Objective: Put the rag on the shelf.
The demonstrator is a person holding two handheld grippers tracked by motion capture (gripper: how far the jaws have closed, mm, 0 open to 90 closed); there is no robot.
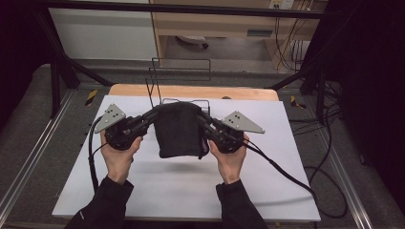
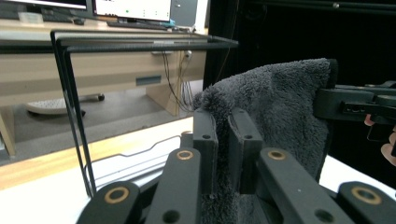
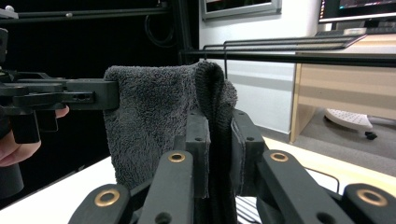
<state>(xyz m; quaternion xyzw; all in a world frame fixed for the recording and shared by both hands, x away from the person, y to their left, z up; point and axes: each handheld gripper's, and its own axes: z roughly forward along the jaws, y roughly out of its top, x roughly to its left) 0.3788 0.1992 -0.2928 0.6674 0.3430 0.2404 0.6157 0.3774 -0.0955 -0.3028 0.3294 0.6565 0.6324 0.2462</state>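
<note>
High view alone shows towel [image 1: 179, 130] hanging above table [image 1: 143, 186].

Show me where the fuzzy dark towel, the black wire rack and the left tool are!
towel [image 1: 179, 131], high view, middle of the hanging cloth.
wire rack [image 2: 70, 93], left gripper view, upright near leg.
left tool [image 2: 229, 149], left gripper view, between its fingertips.

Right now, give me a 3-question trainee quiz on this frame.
1. True or false: the dark grey towel lies flat on the white table.
2. What does the left gripper clamp?
A. wire rack
B. towel edge
C. cable
3. What stands behind the towel?

Key:
1. False: it hangs between the left gripper and the right gripper.
2. B
3. The black wire rack.
</note>
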